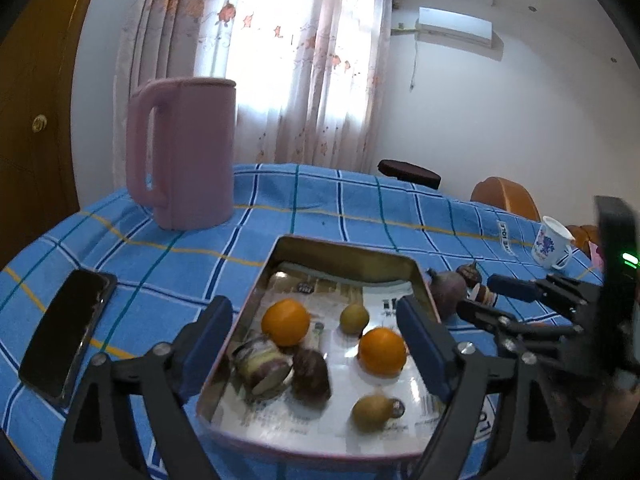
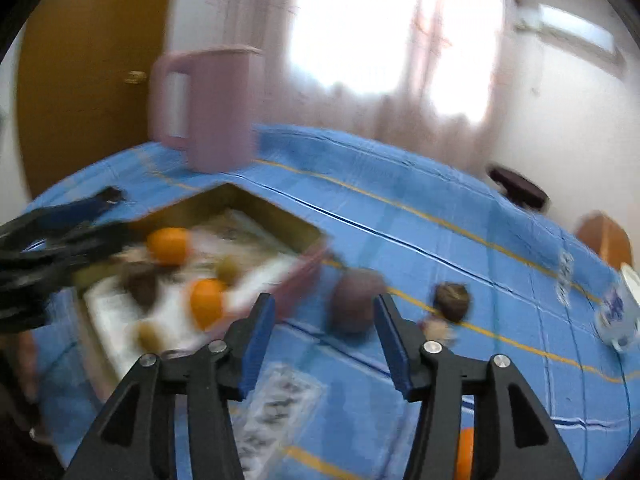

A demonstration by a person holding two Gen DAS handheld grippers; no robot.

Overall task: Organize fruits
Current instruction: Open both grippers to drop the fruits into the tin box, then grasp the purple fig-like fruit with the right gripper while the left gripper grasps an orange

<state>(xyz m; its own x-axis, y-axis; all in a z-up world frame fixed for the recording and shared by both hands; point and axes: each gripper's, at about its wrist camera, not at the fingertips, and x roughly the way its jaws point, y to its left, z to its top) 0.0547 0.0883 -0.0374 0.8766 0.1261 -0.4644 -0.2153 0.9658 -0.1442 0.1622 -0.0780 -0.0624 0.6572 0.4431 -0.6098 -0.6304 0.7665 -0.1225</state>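
Observation:
A metal tray [image 1: 344,250] on the blue checked cloth holds two oranges [image 1: 286,322] [image 1: 382,352], two small green fruits [image 1: 354,318] and two dark purple pieces [image 1: 311,374]. My left gripper [image 1: 316,344] hangs open over the tray, nothing between its blue pads. Right of the tray lie a round purple fruit [image 1: 446,294] and a smaller dark one [image 1: 470,272]. The right wrist view is blurred. There my right gripper [image 2: 326,340] is open, with the purple fruit [image 2: 356,300] just beyond its tips and the dark one [image 2: 452,296] further right.
A pink kettle [image 1: 184,152] stands at the back left and a black phone [image 1: 64,332] lies left of the tray. A white printed mug [image 1: 552,246] sits at the far right. Another orange [image 2: 464,452] lies near the table's front edge.

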